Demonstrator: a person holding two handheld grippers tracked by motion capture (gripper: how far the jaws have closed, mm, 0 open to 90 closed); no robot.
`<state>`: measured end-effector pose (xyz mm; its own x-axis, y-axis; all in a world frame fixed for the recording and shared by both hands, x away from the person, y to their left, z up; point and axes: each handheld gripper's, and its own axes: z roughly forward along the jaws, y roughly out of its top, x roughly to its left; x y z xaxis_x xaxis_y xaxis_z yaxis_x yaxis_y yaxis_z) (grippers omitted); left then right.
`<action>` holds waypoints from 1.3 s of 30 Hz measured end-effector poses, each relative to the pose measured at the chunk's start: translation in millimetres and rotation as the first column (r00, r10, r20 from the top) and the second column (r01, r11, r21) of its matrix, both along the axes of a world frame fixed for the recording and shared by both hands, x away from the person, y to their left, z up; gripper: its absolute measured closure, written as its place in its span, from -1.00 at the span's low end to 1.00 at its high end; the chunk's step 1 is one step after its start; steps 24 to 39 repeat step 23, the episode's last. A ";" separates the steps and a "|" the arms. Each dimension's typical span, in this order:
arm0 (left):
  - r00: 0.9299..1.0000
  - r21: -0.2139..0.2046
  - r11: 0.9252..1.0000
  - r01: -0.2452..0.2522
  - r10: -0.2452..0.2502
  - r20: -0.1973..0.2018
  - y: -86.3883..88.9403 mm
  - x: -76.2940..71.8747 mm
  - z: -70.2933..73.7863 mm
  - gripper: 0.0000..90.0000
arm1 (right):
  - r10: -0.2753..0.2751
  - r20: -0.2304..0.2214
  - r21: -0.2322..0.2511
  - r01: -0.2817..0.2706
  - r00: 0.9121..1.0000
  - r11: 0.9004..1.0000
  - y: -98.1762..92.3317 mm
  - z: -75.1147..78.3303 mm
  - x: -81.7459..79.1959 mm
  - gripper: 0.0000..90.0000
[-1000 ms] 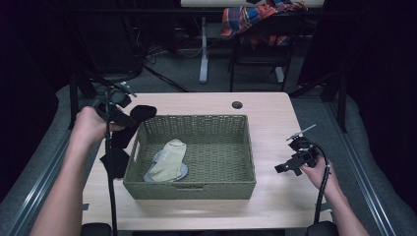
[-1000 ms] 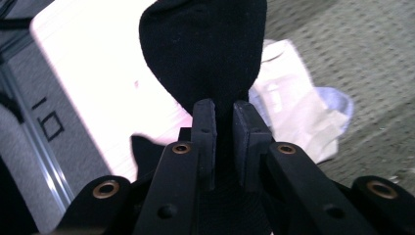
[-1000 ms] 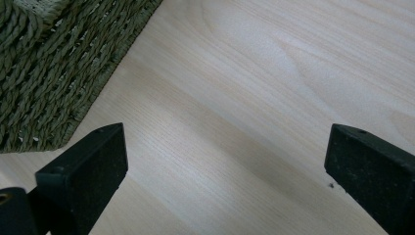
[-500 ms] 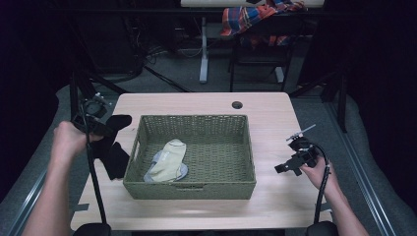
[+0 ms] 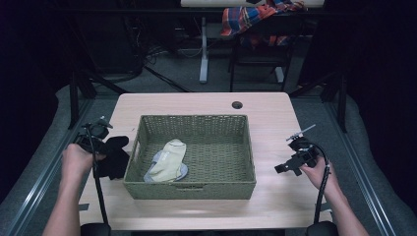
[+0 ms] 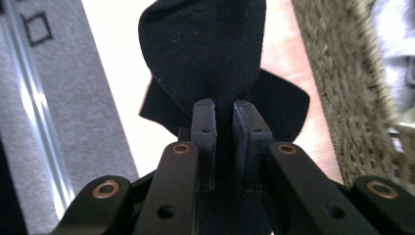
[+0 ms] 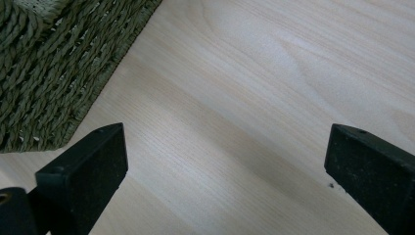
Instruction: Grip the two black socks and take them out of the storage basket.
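A black sock [image 5: 114,156] lies on the table just left of the woven basket [image 5: 192,186], and my left gripper [image 5: 101,147] is shut on it. In the left gripper view the sock [image 6: 205,54] is pinched between the two jaws of the left gripper [image 6: 223,110] and spreads out over the wood beyond them. Inside the basket lie a cream sock [image 5: 169,158] and a grey sock [image 5: 156,169] under it. My right gripper [image 5: 287,166] stands open to the right of the basket. Bare table shows between its jaws in the right gripper view [image 7: 222,161].
The basket's corner [image 7: 44,73] is close to the right gripper's left jaw. A round cable hole [image 5: 237,104] sits at the table's far edge. A chair with plaid cloth [image 5: 255,17] stands behind the table. Grey floor [image 6: 58,98] runs along the table's left edge.
My left gripper has moved down and toward the table's left front, bringing the black sock from above the basket's left rim down onto the table. The right gripper has stayed put.
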<state>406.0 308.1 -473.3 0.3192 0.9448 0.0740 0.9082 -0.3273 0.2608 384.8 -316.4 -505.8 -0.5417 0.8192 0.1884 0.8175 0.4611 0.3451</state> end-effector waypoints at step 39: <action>0.991 -0.088 0.992 -0.085 0.094 0.094 12.1 -20.0 10.7 -0.65 | -0.026 0.012 0.012 0.026 1.000 1.000 1.8 -2.4 -0.6 -0.95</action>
